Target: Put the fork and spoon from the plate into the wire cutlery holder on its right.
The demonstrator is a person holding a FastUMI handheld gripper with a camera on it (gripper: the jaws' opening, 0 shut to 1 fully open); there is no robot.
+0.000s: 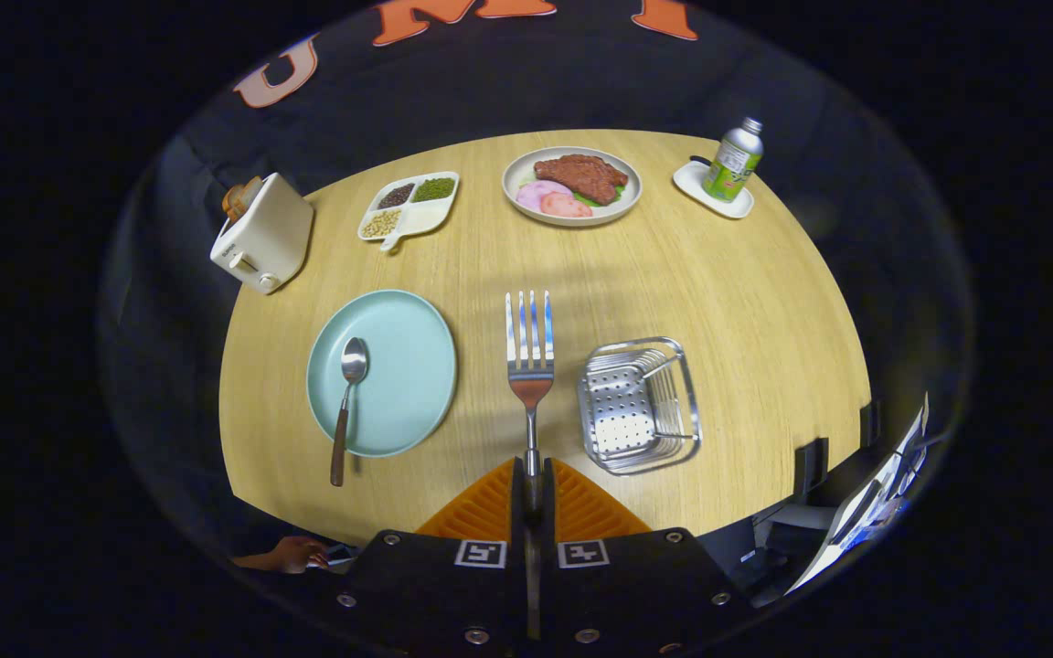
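So far, roughly the first quarter of the job looks done: the fork (529,352) is off the plate (383,372) and in the grip of the gripper (531,489), whose two fingers are closed tight on the fork's handle with no gap showing between them. The fork juts straight ahead of the fingers, tines pointing away, held up over the bare wooden table (764,302) between the plate on one side and the wire cutlery holder (640,404) on the other. It is not yet over the holder; the holder sits just to the right of the fork's line, and nothing lies in it. The spoon (347,402) is untouched, its bowl resting on the plate and its dark handle running out past the near rim onto the table. What is left, then, judged from how things lie: carry the fork across and drop it into the holder, come back to the plate, pick up the spoon and put it in as well. The fork probably needs tipping or lowering handle-first so it settles inside the wire walls rather than across the rim. Further back stand a toaster (261,233), a divided snack dish (409,207), a plate of food (572,185) and a bottle (733,160) on a small tray, all well apart from the work and in no one's way.
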